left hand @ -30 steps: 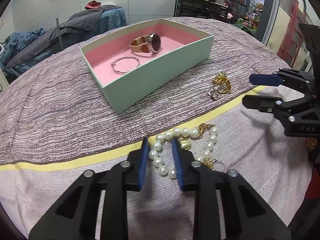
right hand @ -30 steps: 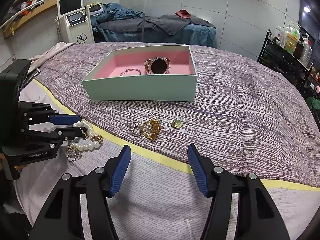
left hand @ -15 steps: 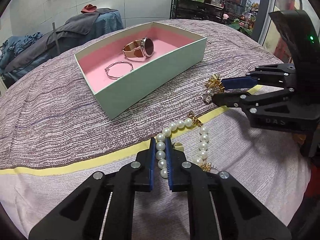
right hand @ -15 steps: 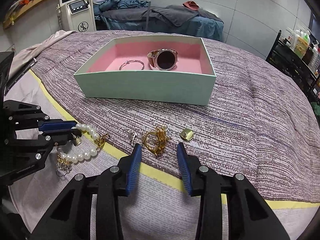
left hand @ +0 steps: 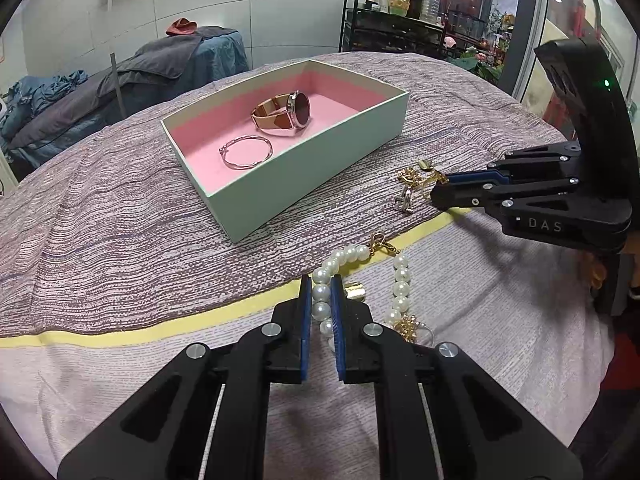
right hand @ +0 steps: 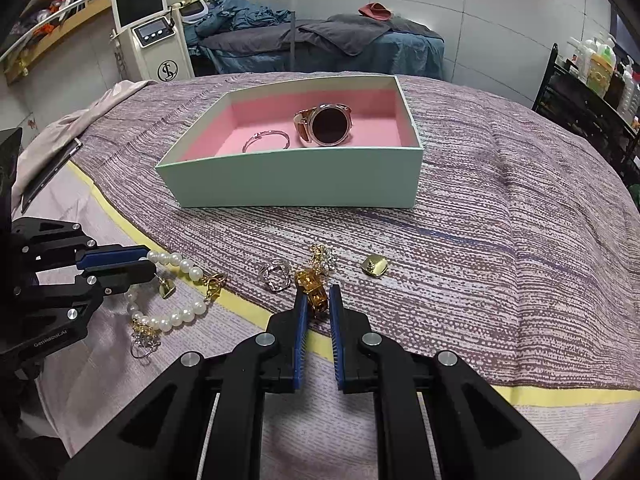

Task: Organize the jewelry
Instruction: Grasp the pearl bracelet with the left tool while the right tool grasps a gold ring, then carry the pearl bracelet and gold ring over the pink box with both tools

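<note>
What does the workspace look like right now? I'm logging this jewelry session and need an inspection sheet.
Surface: purple-striped bedspread with a yellow stripe, over a bed.
Job's things: green box with pink lining holds a watch and a silver bangle. Outside it: pearl bracelet, gold ring, silver ring, gold heart charm.
Clutter: small gold pieces beside the pearls.
Grippers: left gripper shut on the pearl bracelet; right gripper, its jaws just closed, shut on the gold ring.
Cables: nothing seen.
Surroundings: treatment bed with dark towels, white machine, bottle rack.
</note>
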### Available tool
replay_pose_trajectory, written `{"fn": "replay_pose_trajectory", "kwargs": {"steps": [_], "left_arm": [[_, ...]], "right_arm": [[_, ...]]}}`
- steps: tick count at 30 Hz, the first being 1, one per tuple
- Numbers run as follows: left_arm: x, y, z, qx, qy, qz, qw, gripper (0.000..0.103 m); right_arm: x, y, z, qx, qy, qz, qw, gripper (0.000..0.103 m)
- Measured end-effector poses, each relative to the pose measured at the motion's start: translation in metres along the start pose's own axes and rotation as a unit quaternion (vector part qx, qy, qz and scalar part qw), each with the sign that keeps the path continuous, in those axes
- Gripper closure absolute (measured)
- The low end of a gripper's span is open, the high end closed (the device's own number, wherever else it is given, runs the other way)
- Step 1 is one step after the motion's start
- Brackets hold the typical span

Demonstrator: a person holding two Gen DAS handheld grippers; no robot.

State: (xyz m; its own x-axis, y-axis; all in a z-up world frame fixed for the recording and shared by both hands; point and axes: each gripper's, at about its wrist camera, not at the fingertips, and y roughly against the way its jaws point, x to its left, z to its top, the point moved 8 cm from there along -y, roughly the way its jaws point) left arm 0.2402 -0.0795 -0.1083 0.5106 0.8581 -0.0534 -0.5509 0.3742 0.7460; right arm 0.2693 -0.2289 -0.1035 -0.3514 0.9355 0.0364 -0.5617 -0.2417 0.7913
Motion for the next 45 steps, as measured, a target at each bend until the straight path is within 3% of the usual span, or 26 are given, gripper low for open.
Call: {"fn": "replay_pose_trajectory", "kwargs": {"steps": [13,29,39,45], "left_arm": [[-0.009,0.036,0.024,-0.041,-0.009,-0.021,0.9989,0.093],[-0.015,0.065,0.063,-0.074,-0.039,-0.021,0.9963,0.093],[0.007,0.056,0.114,-0.092,-0.041,0.010,0.9949,0.093],[0.037,0.025,0.142,-0.073,-0.018,0.028,0.9967,0.093]], "right_arm": [[0.011,0.030,-0.001,-0.021,-0.002,0.036,0.999,0.093],[0.031,0.047,0.028,-0.042,0.042,0.050,0.997,0.093],[0.031,0.044,0.075,-0.063,0.066,0.039,0.995,0.093],[0.020,0.022,0.101,-0.050,0.075,0.017,0.996,0.093]]}}
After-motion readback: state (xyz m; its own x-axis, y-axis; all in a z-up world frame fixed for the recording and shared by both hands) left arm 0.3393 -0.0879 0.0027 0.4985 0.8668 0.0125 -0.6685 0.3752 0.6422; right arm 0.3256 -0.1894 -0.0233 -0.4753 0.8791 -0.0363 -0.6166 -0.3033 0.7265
